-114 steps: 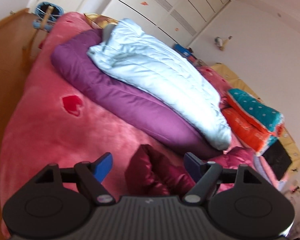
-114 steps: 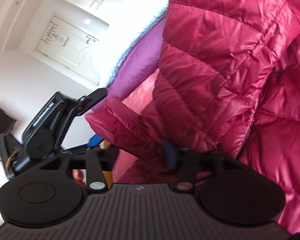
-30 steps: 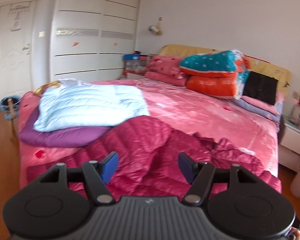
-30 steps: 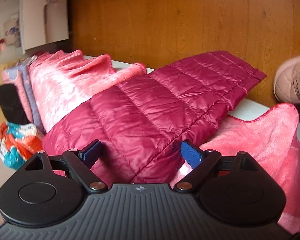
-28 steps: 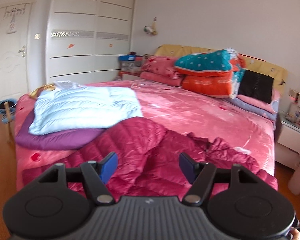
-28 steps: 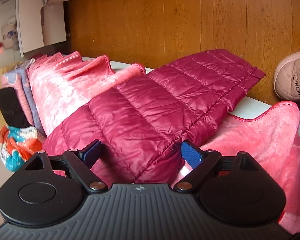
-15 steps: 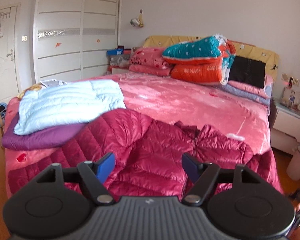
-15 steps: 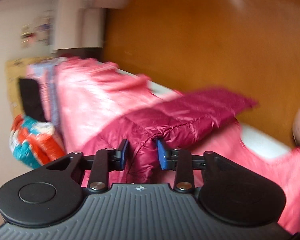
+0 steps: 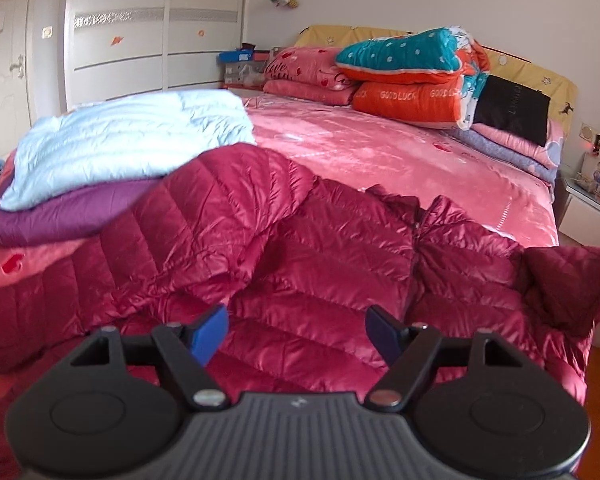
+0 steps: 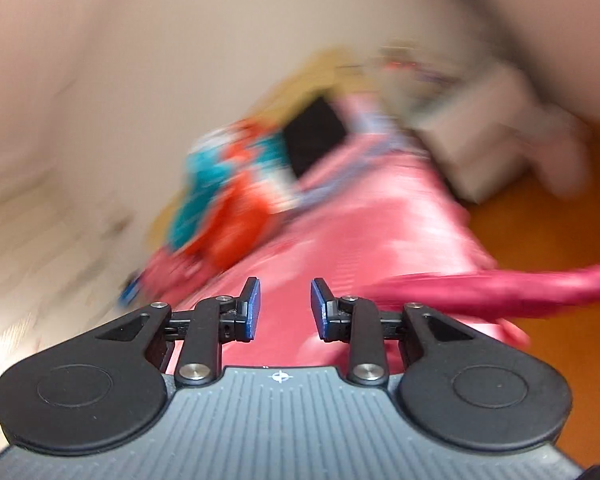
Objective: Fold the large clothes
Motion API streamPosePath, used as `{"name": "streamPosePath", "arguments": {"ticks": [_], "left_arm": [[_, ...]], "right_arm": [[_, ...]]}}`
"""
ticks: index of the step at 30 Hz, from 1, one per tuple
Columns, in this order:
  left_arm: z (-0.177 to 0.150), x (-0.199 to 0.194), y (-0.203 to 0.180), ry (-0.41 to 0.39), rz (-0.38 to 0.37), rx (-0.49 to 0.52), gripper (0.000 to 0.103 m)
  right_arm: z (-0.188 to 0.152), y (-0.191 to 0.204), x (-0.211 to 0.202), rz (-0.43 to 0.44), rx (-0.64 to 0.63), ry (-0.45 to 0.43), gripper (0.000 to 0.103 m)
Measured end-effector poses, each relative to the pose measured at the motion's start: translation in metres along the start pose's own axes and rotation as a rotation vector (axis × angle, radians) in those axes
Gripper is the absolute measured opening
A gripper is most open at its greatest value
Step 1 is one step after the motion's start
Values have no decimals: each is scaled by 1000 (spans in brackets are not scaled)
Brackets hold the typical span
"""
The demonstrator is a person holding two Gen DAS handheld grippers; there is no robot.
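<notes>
Crimson quilted down jacket (image 9: 320, 248), rumpled, spread across the bed's foot

One dark red quilted puffer jacket (image 9: 300, 248) lies on one pink-covered bed (image 9: 400, 152). Two folded garments are stacked (pale blue padded coat (image 9: 120, 140) over purple coat (image 9: 60, 212)). One black cushion (image 9: 512, 108) leans at the headboard.

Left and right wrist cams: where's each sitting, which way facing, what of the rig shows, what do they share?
Left wrist: at the foot of the bed, aimed at the headboard over the red puffer jacket; own left gripper open.
Right wrist: blurred, raised at the bed's side, facing the pillows; own right gripper, nothing between its pads.
Shared: jacket, orange-teal quilt stack, black bag.
</notes>
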State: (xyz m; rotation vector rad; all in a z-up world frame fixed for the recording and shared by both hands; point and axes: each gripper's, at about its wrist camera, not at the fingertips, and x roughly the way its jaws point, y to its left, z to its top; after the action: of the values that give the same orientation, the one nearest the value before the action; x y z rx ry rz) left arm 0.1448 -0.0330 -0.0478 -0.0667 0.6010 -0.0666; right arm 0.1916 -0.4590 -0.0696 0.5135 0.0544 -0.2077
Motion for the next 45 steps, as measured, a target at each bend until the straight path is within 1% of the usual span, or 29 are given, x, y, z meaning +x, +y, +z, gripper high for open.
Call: {"name": "streamPosePath", "arguments": {"ticks": [2,4,5,6,7,8,9,11,12,13,14,16,17,18,21,23,24,27,29,31,33,34,35,36,37,38,39,42,45], "left_arm": [[0,6,5,4,7,-19,77],[1,10,12,8,9,-44,77],[1,12,15,9,10,-55,77],[1,13,19,10,12,-62,77],[0,14,22,9,15,-65,77],[-2,15,26,9,19,-68,78],[-3,16,30,12,22,-73,78],[-6,18,37,21,24,-93,78],[-8,20,41,27,24,-103,78],[-9,22,44,35,25,-111,78],[-11,23,46,43,25,-116,78],[-13,24,46,47,14,-121,78],[-13,24,45,48,8,-121,78],[-12,24,44,49,-2,-119,78],[-12,21,35,47,-28,-110,78],[-11,18,29,47,-39,-103,78],[-11,16,25,47,-45,-100,78],[-11,9,14,43,-72,-84,78],[-12,5,7,41,-88,-69,79],[-13,1,-1,43,-100,-53,79],[-15,-1,-8,46,-105,-40,79],[-15,-2,-12,50,-109,-35,79],[-15,-2,-16,54,-114,-29,79],[-15,-4,-21,56,-122,-19,79],[-14,-5,-26,55,-128,-7,79],[-14,-7,-31,52,-132,8,79],[-13,-10,-35,50,-137,20,79],[-12,-15,-47,42,-148,57,80],[-12,-19,-56,33,-149,91,84]], "right_arm": [[-22,48,21,103,-205,113,37],[-57,89,41,188,-373,250,37],[-78,105,48,211,-450,305,37],[-97,116,52,214,-506,343,38],[-111,122,55,209,-527,376,42],[-119,124,56,204,-513,406,49],[-121,121,58,197,-470,423,53],[-112,107,59,183,-339,417,70],[-108,99,48,171,-266,399,73],[-99,86,44,151,-193,373,81],[-88,73,41,128,-120,341,87],[-67,44,29,89,16,268,91],[-57,28,22,65,74,222,99],[-48,14,13,31,122,171,102],[-27,-33,-12,-83,275,55,102],[-17,-78,-31,-153,425,19,103],[-17,-100,-38,-188,514,15,103],[-38,-166,-55,-258,829,17,103],[-65,-207,-67,-310,1022,37,103],[-95,-242,-80,-397,1190,64,103],[-135,-261,-89,-487,1348,92,103],[-155,-268,-93,-518,1445,109,103],[-177,-269,-97,-523,1559,115,103],[-197,-269,-97,-502,1660,113,103],[-212,-268,-95,-489,1733,125,103],[-219,-266,-91,-493,1768,139,103],[-222,-264,-87,-500,1764,147,103],[-219,-266,-79,-533,1704,170,103],[-232,-265,-71,-500,1760,165,103]]}}
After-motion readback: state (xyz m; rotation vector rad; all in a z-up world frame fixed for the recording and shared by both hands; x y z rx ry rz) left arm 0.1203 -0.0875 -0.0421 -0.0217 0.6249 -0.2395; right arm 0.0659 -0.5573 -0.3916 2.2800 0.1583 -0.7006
